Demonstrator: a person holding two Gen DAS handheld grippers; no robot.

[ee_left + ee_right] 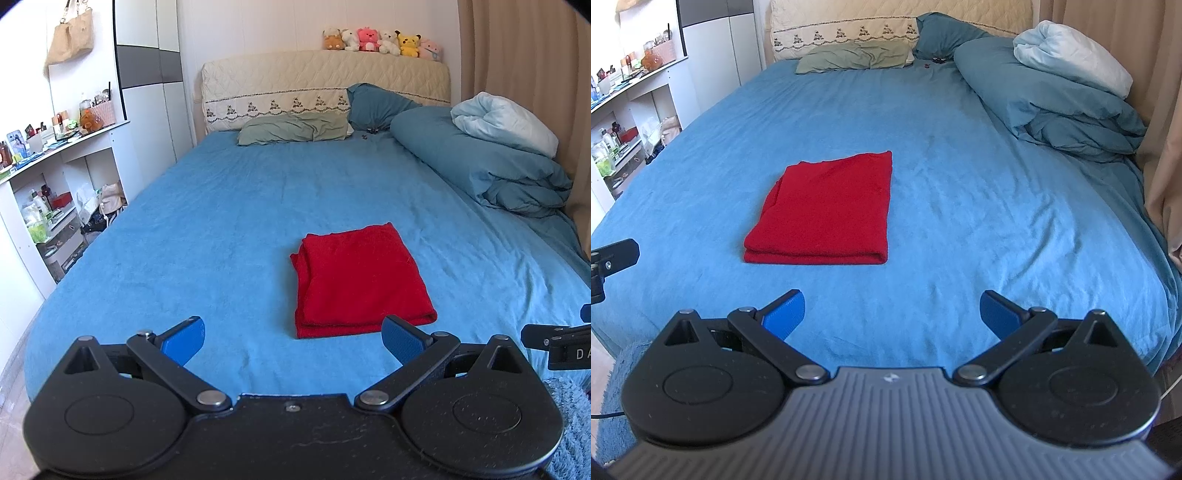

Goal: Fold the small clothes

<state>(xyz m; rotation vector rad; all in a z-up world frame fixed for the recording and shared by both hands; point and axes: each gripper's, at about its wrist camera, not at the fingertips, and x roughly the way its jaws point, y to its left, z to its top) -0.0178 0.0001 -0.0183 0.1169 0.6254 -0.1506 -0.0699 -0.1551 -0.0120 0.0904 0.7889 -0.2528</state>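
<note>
A red garment (358,278) lies folded into a neat rectangle on the blue bed sheet (207,221); it also shows in the right wrist view (829,214). My left gripper (293,339) is open and empty, held near the bed's foot just short of the garment's near edge. My right gripper (892,312) is open and empty, near the foot of the bed, to the right of the garment. Neither gripper touches the cloth. Part of the right gripper's body (557,345) shows at the left view's right edge.
A rolled blue duvet (480,158) with a white pillow (506,123) lies along the bed's right side by the curtain (524,48). Green pillow (295,129) and headboard (325,81) with plush toys (380,42) at the far end. Cluttered white shelves (55,184) stand left.
</note>
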